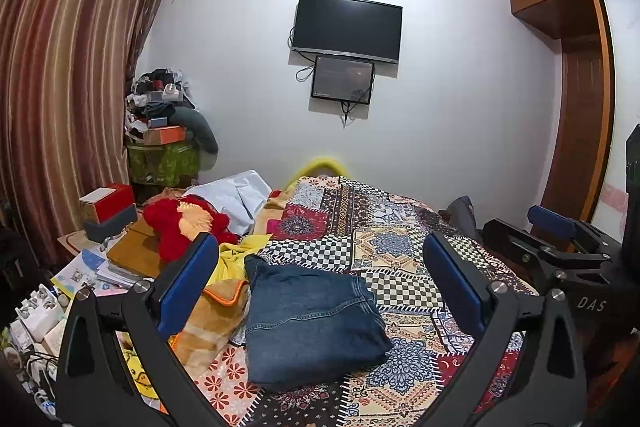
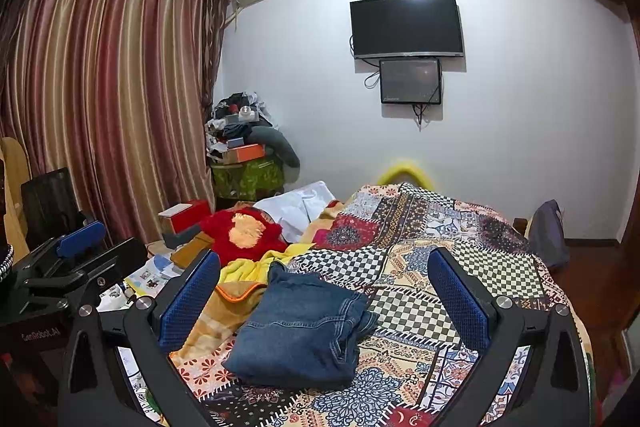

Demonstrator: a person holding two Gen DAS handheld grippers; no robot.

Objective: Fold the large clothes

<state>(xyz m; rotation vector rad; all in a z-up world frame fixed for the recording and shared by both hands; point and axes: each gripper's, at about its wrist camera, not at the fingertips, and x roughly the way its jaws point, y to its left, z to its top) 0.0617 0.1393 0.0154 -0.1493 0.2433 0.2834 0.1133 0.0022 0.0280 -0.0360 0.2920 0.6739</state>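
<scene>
A pair of blue jeans (image 1: 308, 323) lies folded into a thick rectangle on the patchwork bedspread (image 1: 400, 247). My left gripper (image 1: 320, 267) hovers over the bed with its blue-padded fingers wide apart, open and holding nothing, the jeans lying below and between them. In the right wrist view the same folded jeans (image 2: 304, 331) rest on the bedspread (image 2: 440, 239). My right gripper (image 2: 324, 279) is likewise open and empty above them. The right gripper (image 1: 560, 239) also shows at the right edge of the left wrist view, and the left gripper (image 2: 76, 251) at the left edge of the right wrist view.
A yellow and orange blanket (image 1: 216, 307), a red fluffy cloth (image 1: 180, 227) and white fabric (image 1: 240, 195) crowd the bed's left side. Books and boxes (image 1: 112, 219) lie beside it. A piled-up stand (image 1: 164, 131) stands in the corner; a TV (image 1: 348, 27) hangs on the wall.
</scene>
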